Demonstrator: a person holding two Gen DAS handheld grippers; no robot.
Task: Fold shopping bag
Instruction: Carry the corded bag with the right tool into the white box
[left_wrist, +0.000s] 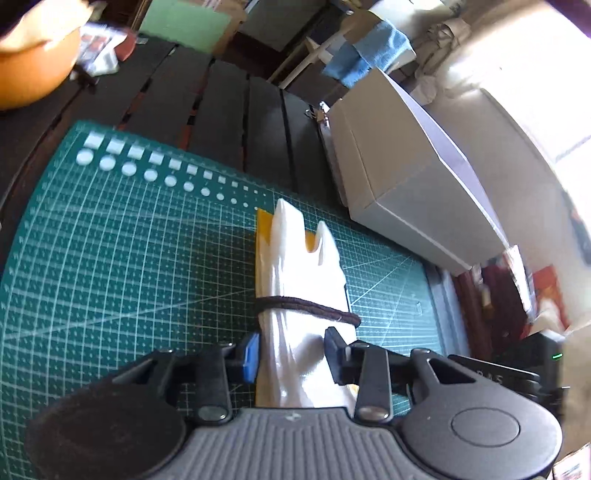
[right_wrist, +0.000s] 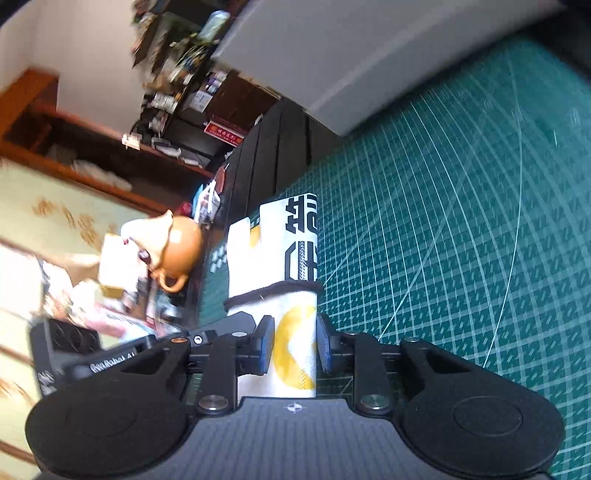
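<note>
The shopping bag (left_wrist: 295, 273) is folded into a narrow white bundle with yellow edges, and a dark elastic band (left_wrist: 306, 306) is wrapped round its middle. It rests on the green cutting mat (left_wrist: 110, 240). My left gripper (left_wrist: 291, 354) is shut on the bundle's near end, with the blue pad and the black finger pressing its sides. In the right wrist view the bag (right_wrist: 295, 240) shows black print and a yellow circle, with the band (right_wrist: 273, 291) across it. My right gripper (right_wrist: 295, 345) is shut on it just below the band.
A grey box (left_wrist: 406, 177) stands at the mat's right edge on the dark slatted table (left_wrist: 221, 103). An orange bowl (left_wrist: 33, 66) sits far left. An orange teapot (right_wrist: 181, 243) and clutter lie beyond the mat (right_wrist: 443, 221). The other gripper's body (right_wrist: 74, 354) is close beside the right gripper.
</note>
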